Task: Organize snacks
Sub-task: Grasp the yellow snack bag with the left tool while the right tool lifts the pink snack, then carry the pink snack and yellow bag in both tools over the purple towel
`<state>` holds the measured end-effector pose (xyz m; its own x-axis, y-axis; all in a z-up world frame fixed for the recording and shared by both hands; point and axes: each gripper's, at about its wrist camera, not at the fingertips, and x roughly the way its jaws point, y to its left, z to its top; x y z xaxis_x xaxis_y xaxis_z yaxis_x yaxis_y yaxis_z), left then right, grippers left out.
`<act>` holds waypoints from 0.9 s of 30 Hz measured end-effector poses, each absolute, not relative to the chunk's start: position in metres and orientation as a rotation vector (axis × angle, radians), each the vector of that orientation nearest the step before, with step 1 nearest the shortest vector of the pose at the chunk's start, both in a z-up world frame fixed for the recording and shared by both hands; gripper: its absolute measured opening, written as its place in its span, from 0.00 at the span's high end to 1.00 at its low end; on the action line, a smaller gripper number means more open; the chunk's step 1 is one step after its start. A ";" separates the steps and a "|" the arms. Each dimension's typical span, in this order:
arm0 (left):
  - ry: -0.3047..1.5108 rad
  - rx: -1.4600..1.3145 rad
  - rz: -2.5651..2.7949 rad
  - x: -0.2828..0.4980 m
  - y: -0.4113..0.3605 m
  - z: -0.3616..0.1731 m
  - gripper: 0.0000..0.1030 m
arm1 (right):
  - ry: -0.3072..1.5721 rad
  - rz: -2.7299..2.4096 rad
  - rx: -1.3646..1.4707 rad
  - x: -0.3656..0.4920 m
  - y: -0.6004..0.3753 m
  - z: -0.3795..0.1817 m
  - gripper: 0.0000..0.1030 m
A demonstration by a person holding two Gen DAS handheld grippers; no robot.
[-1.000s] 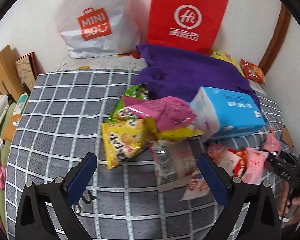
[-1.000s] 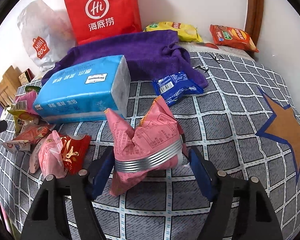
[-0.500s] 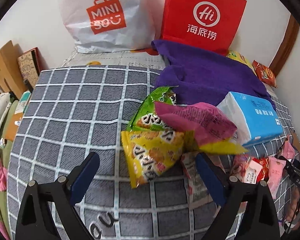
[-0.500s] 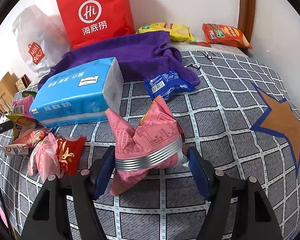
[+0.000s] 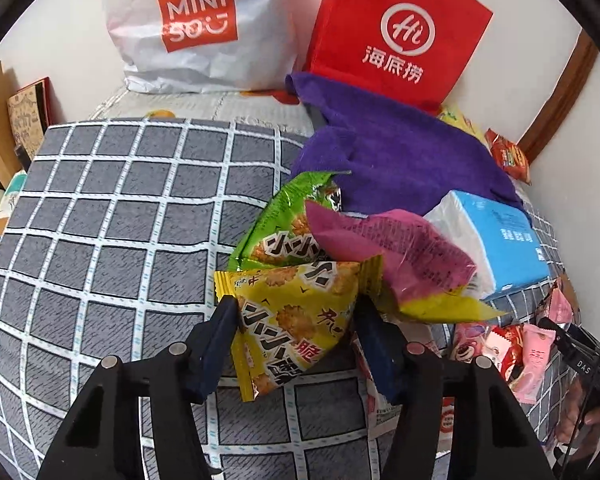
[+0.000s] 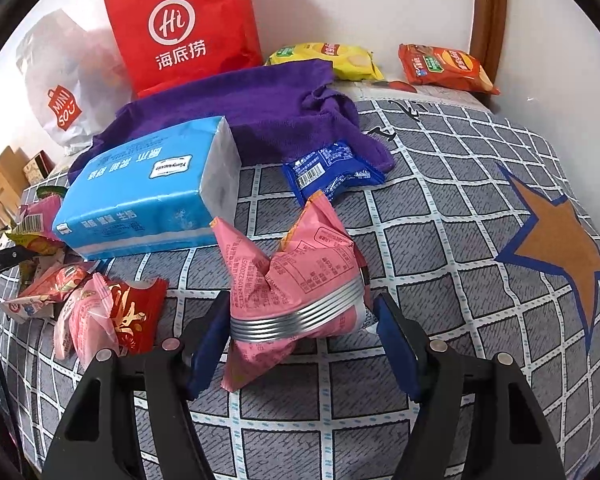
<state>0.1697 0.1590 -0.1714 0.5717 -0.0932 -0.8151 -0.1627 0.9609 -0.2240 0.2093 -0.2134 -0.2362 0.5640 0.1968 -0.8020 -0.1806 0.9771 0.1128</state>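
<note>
A yellow snack packet (image 5: 300,320) lies at the near end of a heap with a green packet (image 5: 284,216) and a magenta packet (image 5: 384,248). My left gripper (image 5: 296,312) is closing on the yellow packet, and both blue pads touch its sides. In the right wrist view a crumpled pink snack packet (image 6: 300,276) with a silver band sits between the fingers of my right gripper (image 6: 302,312), which is shut on it just above the checked cloth (image 6: 460,240). Small pink and red packets (image 6: 100,312) lie to its left.
A blue tissue pack (image 6: 152,192) and a purple towel (image 6: 260,108) lie mid-table, with a blue packet (image 6: 332,168) beside them. A red paper bag (image 5: 396,36) and a white shopping bag (image 5: 200,28) stand at the wall. Yellow (image 6: 328,58) and orange (image 6: 444,68) chip bags lie far right.
My left gripper moved forward and down to the heap, and its jaws came in from wide open to the yellow packet's sides. The right gripper kept still with the pink packet.
</note>
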 end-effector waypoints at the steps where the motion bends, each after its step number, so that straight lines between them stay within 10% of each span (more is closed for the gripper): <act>1: 0.958 -0.300 0.040 0.166 0.161 -0.169 0.44 | 0.941 0.216 0.015 0.208 -0.213 -0.234 0.32; 27: 0.876 -0.228 -0.035 0.089 0.097 -0.096 0.44 | 0.813 0.276 0.073 0.130 -0.212 -0.162 0.32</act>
<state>0.0893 0.0967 -0.0964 0.6409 -0.1235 -0.7576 -0.0628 0.9752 -0.2121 0.1296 -0.2119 -0.1618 0.6535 0.2713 -0.7067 -0.2155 0.9616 0.1699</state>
